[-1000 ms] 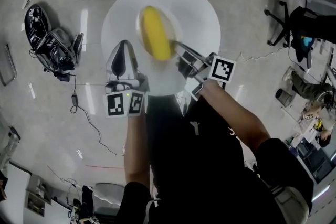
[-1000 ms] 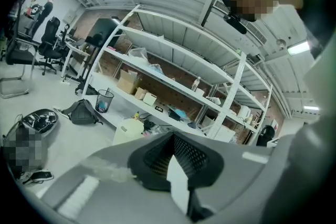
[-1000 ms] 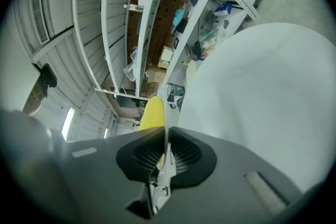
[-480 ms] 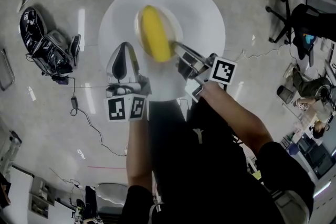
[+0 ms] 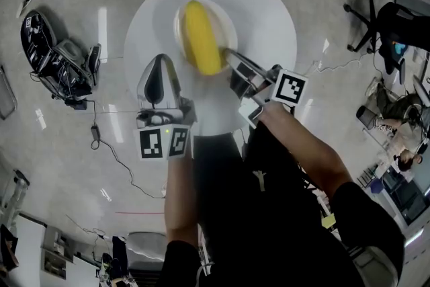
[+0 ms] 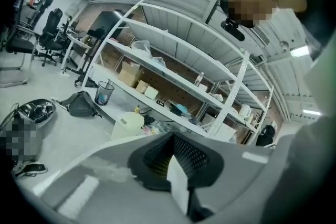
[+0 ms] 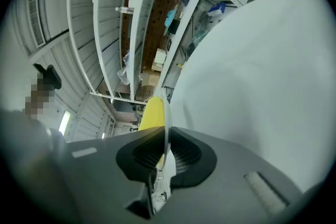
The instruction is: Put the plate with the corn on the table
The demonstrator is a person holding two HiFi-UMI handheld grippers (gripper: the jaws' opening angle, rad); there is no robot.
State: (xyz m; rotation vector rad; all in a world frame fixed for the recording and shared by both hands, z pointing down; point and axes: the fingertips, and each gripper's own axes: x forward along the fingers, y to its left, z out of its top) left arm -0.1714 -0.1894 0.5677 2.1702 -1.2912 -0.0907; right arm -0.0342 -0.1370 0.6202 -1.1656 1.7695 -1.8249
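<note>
The plate (image 5: 227, 18) with the corn (image 5: 201, 40) was clamped by its rim in the right gripper (image 5: 232, 58) over the middle of the table (image 5: 269, 10), apparently not yet set down or released, while the left gripper (image 5: 160, 62) was seen closed and empty over the table's near side.

Yellow corn (image 5: 200, 45); white plate (image 5: 226, 19); white table (image 5: 269, 17); grey floor (image 5: 60, 198).

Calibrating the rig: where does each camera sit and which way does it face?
Head view: on the person's head, looking steeply down at the table, plate and corn; both forearms, left gripper and right gripper show.
Left gripper view: rides the left gripper, faces shelves; its jaws are together.
Right gripper view: rides the right gripper, looks along jaws clamping the plate's rim, corn beyond.
Shared: head and right gripper views show plate, corn, table.
</note>
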